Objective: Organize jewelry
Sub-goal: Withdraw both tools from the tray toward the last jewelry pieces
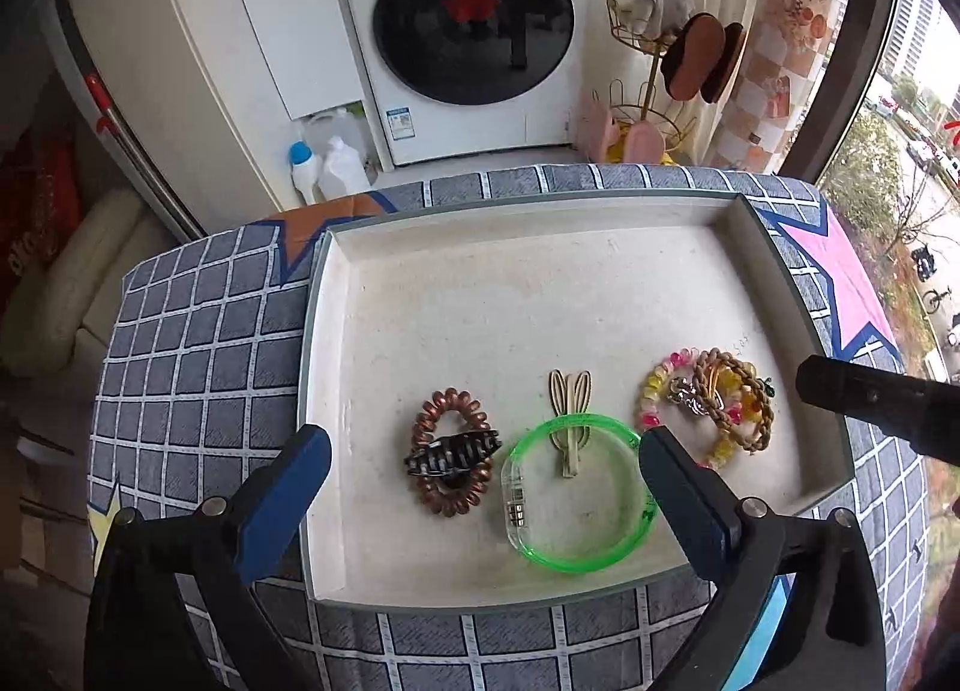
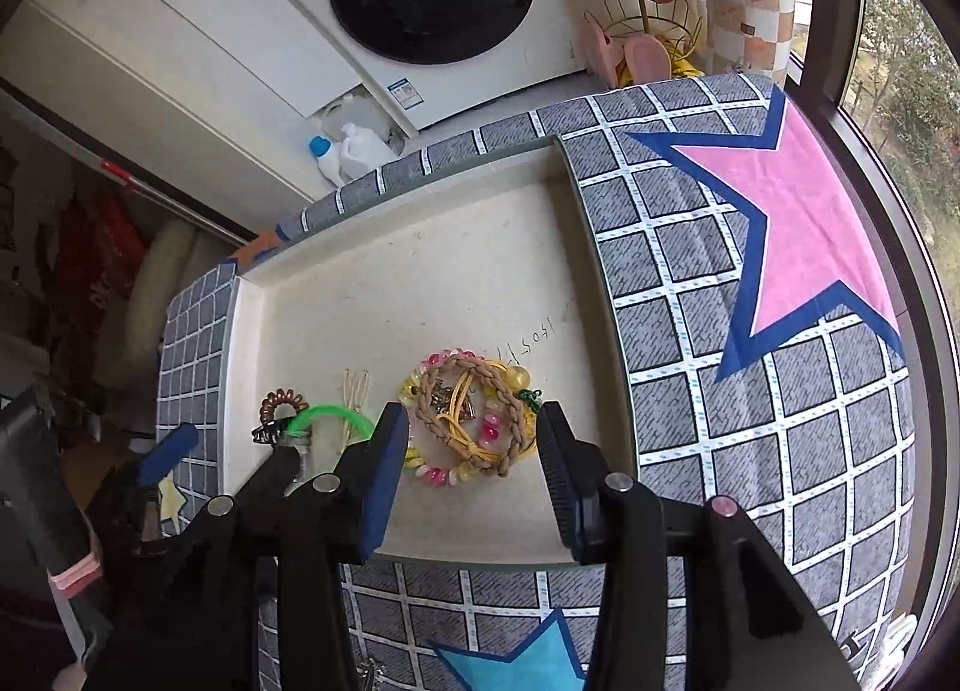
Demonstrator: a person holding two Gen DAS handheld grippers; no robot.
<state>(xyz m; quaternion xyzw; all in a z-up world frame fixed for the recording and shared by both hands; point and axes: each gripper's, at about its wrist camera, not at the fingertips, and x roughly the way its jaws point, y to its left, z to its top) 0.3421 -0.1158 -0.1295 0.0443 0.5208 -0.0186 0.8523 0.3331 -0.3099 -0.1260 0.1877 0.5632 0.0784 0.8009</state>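
A shallow cream tray (image 1: 540, 283) lies on the checked cloth. Near its front edge lie a brown spiral hair tie (image 1: 429, 421) with a black claw clip (image 1: 451, 454) across it, a green translucent bangle (image 1: 624, 547), and a beige hair clip (image 1: 570, 421) resting on the bangle's far rim. At the right sits a heap of beaded and braided bracelets (image 1: 708, 397) (image 2: 474, 421). My left gripper (image 1: 483, 460) stands wide open above the tie, clip and bangle, holding nothing. My right gripper (image 2: 471, 445) is open, its blue pads either side of the bracelet heap without pressing on it.
The cloth (image 2: 750, 331) with pink and blue stars covers a small table. A washing machine (image 1: 468, 24), detergent bottles (image 1: 324, 168) and a gold wire rack (image 1: 654, 84) stand beyond the far edge. A window (image 1: 900, 181) runs along the right.
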